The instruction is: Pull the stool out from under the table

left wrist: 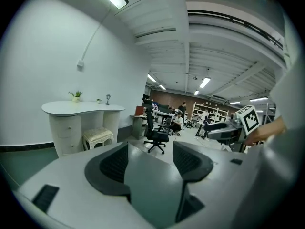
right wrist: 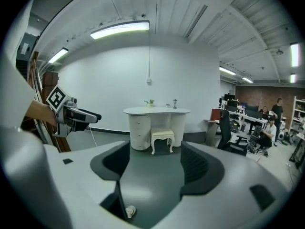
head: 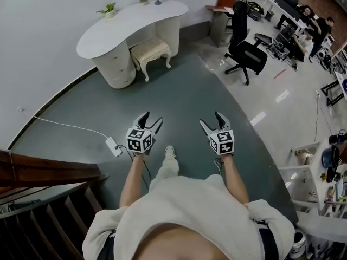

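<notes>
Standing well back on the grey floor [head: 184,91], the person held the left gripper [head: 153,118] and the right gripper [head: 210,119] out in front, side by side but apart. Both had their jaws wide, with nothing between them. The stool [head: 150,49] was far ahead, tucked partly under the white table [head: 130,18] by the wall, with its soft seat poking out at the front, and a black office chair [head: 246,50] stood off to the right, well apart from it.
</notes>
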{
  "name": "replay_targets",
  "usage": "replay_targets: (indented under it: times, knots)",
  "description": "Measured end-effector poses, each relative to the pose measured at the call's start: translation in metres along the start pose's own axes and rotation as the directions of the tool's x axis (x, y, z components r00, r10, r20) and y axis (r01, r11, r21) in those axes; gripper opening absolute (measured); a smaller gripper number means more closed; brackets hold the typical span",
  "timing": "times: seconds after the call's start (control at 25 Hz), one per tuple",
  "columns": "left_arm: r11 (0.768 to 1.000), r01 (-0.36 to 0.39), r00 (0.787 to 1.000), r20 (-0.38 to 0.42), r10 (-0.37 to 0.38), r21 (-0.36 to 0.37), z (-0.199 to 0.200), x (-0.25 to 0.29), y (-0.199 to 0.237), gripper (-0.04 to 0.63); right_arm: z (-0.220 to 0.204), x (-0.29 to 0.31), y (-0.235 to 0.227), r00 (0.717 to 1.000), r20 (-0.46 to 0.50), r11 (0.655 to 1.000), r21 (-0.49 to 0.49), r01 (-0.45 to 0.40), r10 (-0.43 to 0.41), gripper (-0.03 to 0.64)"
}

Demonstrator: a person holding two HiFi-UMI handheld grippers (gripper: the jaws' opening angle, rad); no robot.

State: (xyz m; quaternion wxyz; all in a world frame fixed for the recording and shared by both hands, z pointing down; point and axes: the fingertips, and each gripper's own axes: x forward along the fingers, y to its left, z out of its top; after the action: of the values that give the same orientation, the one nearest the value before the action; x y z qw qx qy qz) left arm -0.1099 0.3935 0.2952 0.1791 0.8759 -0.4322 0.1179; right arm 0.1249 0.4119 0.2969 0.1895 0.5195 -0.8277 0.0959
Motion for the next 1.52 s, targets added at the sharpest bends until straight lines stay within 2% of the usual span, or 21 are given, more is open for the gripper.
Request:
replay_targets:
  times: [0.36, 0.68, 1.12, 1.52]
  knots:
    - [0.999, 0.026, 1.0, 0.002, -0.026, 0.028, 0.073, 0.089, 0.095, 0.27, 0.065, 0.117, -0.044, 0.999, 0.006, 0.999, 0.005, 0.037, -0.037, 0.313]
    - [0.997, 0.047, 0.999, 0.007, -0.047, 0.055, 0.112, 0.148, 0.154, 0.27, 0.095, 0.192, -0.072, 0.998, 0.01, 0.998, 0.01, 0.059, -0.059, 0.304]
    - [0.997, 0.059, 0.998, -0.014, -0.058, 0.056, 0.133, 0.214, 0.182, 0.27, 0.095, 0.246, -0.113, 0.998, -0.021, 0.998, 0.039, 0.057, -0.057, 0.304]
    - [0.998, 0.043, 0.999, -0.03, -0.041, 0.047, 0.166, 0.32, 0.211, 0.27, 0.105, 0.325, -0.193, 0.999, -0.04, 0.998, 0.057, 0.037, -0.034, 0.304]
